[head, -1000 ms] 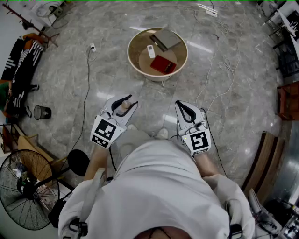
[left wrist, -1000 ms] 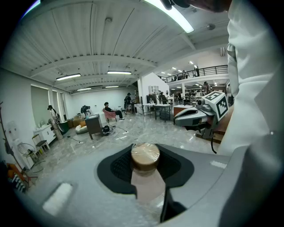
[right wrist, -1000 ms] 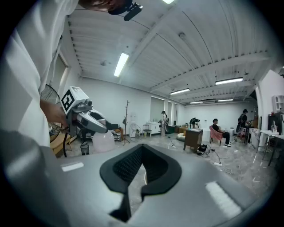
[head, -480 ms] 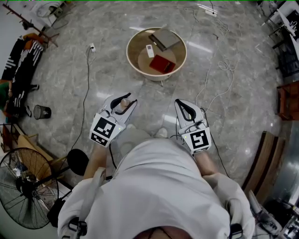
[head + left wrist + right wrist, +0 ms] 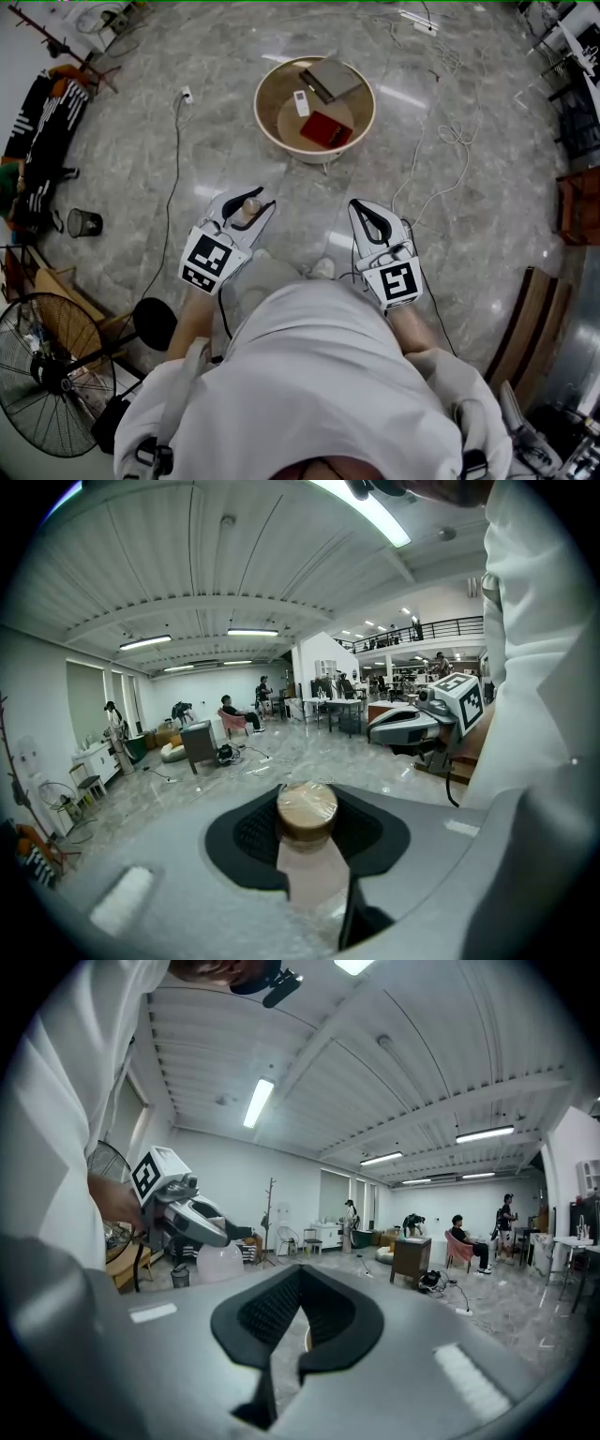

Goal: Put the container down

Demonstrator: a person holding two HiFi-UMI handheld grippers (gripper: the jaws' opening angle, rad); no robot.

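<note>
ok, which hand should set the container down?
Left. The left gripper is shut on the container, its tan cap between the pads. The right gripper holds nothing, so it would have to take the container over first.

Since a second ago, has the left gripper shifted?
No. The left gripper keeps the same gap from the round basin on the floor, shut on the container.

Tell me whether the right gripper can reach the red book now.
Probably not from here: the right gripper is empty and nothing blocks the red book, but its basin sits on the floor well ahead.
</note>
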